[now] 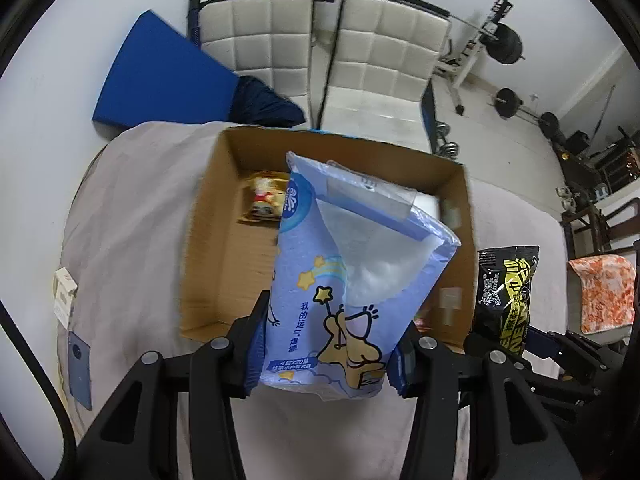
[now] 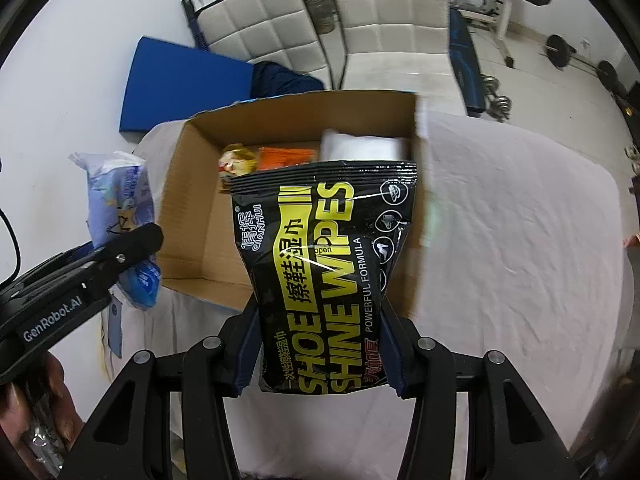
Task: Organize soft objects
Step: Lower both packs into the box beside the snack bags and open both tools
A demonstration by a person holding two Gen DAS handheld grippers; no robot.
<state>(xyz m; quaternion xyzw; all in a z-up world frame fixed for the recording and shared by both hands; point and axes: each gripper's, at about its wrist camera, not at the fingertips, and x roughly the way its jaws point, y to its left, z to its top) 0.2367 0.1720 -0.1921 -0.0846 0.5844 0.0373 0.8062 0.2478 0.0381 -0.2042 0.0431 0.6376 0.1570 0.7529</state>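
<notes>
My left gripper point(image 1: 324, 344) is shut on a light blue tissue pack point(image 1: 344, 280) with cartoon print and holds it above the near edge of an open cardboard box point(image 1: 224, 184). My right gripper point(image 2: 320, 340) is shut on a black and yellow shoe wipes pack point(image 2: 324, 260) and holds it over the box point(image 2: 188, 184) near its front edge. The wipes pack also shows in the left wrist view point(image 1: 506, 300), and the tissue pack in the right wrist view point(image 2: 120, 196). Inside the box lie a yellow snack packet point(image 1: 264, 200), an orange item point(image 2: 284, 158) and a white pack point(image 2: 360, 146).
The box stands on a table with a pale cloth point(image 2: 520, 240). An orange-white patterned cloth point(image 1: 604, 296) lies on a chair at the right. White chairs point(image 1: 376, 52), a blue mat point(image 1: 160, 80) and barbell weights point(image 1: 504, 44) stand beyond the table.
</notes>
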